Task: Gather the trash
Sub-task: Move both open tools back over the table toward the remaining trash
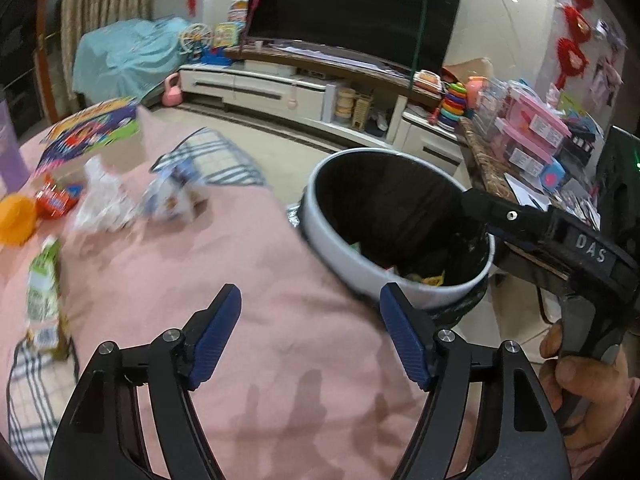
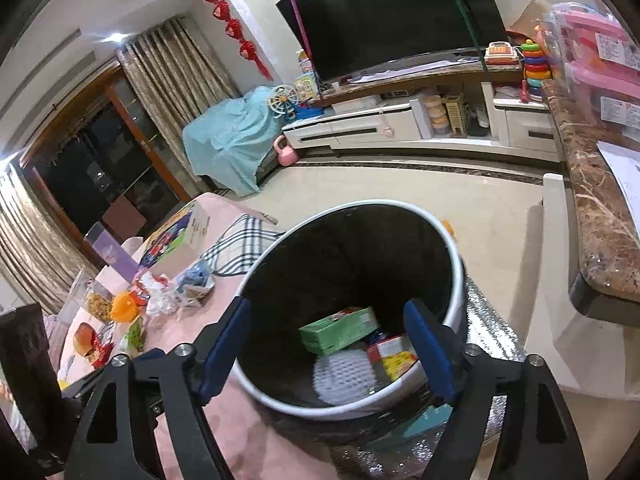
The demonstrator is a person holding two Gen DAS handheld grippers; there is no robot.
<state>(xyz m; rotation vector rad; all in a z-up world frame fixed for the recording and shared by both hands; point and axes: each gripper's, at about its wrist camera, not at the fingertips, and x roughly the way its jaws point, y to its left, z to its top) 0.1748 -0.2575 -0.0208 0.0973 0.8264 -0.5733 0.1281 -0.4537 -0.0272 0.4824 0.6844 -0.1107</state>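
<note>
Pink-clothed bench (image 1: 248,264) beside you, your right gripper (image 2: 326,340) hangs released over the bin (image 2: 456,264), left gripper (image 1: 310,316) released too, both empty.

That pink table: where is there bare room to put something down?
The pink table is bare between the trash bin and the green carton. Its far left is crowded: crumpled wrappers, an orange thing, a colourful box.
</note>
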